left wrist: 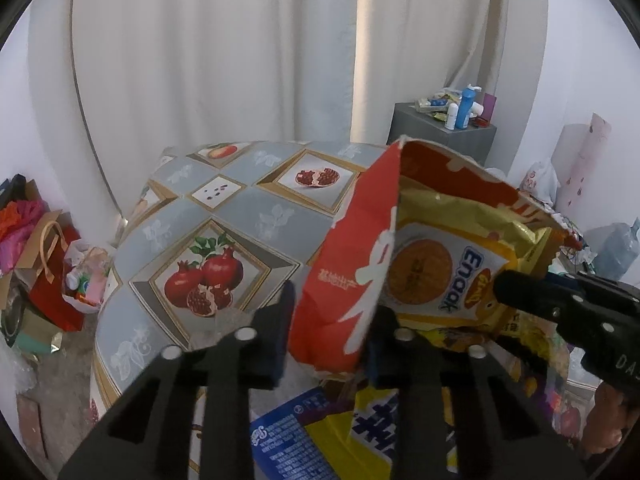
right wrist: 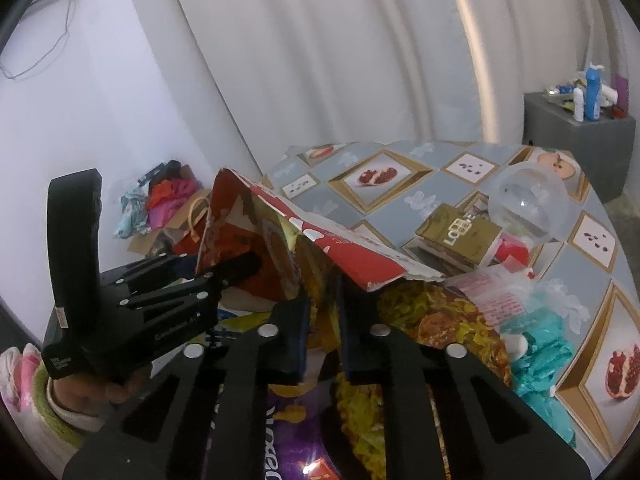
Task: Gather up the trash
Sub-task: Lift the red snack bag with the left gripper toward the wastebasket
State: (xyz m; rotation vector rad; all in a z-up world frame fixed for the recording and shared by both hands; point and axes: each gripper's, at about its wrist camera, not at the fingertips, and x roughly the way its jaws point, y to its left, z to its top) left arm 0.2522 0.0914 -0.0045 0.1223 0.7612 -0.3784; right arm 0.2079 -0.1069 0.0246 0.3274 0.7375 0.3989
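Wrappers crowd our red bag [left wrist: 344, 280], which stands open-mouthed on the surface [left wrist: 240, 216]. Our left tool [left wrist: 332, 312] pinches its left wall; our right tool [right wrist: 322, 308] clamps the opposite rim, nearer the loose trash.

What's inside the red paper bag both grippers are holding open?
Inside the red paper bag, a crinkled yellow snack packet printed with a round biscuit shows. The bag's walls and the left gripper and right gripper hide anything deeper.
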